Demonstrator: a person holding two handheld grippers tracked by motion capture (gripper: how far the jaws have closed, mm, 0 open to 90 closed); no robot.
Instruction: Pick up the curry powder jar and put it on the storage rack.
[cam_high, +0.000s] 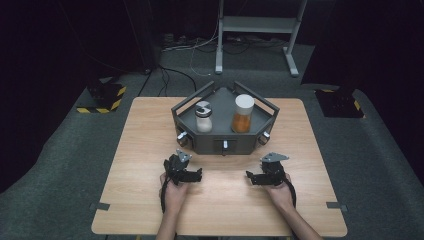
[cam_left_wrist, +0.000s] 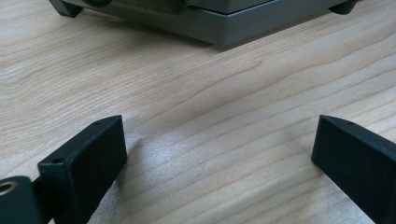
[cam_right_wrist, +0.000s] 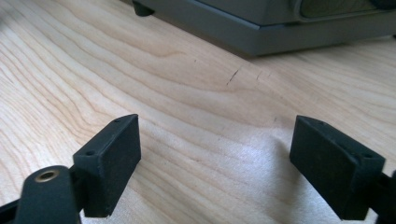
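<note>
A grey many-sided stand (cam_high: 225, 145) sits at the back middle of the wooden table (cam_high: 150, 200). On it stand a small clear shaker with a grey-and-white lid (cam_high: 203, 117) on the left and a taller jar of orange contents with a white lid (cam_high: 243, 114) on the right. My left gripper (cam_high: 197, 175) rests on the table in front of the stand's left corner, held by a hand, jaws wide apart with bare wood between them (cam_left_wrist: 219, 149). My right gripper (cam_high: 250, 178) rests before the right corner, also open over bare wood (cam_right_wrist: 215, 149).
The stand's base edge (cam_left_wrist: 224, 28) lies just ahead of the left jaws and the same base (cam_right_wrist: 261, 32) ahead of the right ones. Dark floor surrounds the table, with a metal frame (cam_high: 255, 30) and cables behind and yellow-black striped blocks (cam_high: 102, 100) at the sides.
</note>
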